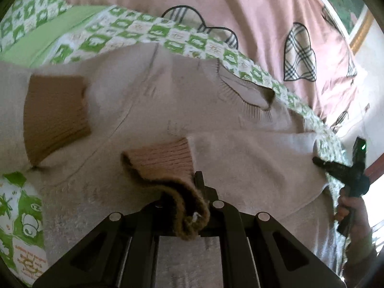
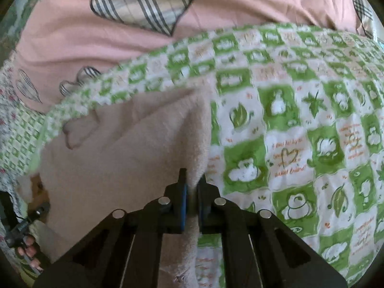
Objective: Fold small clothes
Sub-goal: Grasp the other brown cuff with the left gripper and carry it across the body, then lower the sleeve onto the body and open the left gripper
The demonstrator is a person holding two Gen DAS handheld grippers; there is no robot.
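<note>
A small beige knit sweater (image 1: 148,96) with brown ribbed cuffs lies on a green-and-white checked blanket (image 1: 134,31). My left gripper (image 1: 192,201) is shut on one brown cuff (image 1: 168,165), which is bunched between its fingers over the sweater body. The other cuff (image 1: 55,115) lies flat at the left. My right gripper (image 2: 192,192) is shut on the sweater's edge (image 2: 192,132), which hangs pinched between its blue pads. The right gripper also shows in the left wrist view (image 1: 336,168), at the sweater's right side.
A pink quilt with plaid hearts (image 1: 252,12) lies beyond the blanket (image 2: 300,120). The quilt also shows in the right wrist view (image 2: 96,36). The left hand and its gripper handle (image 2: 24,228) are at the lower left of the right wrist view.
</note>
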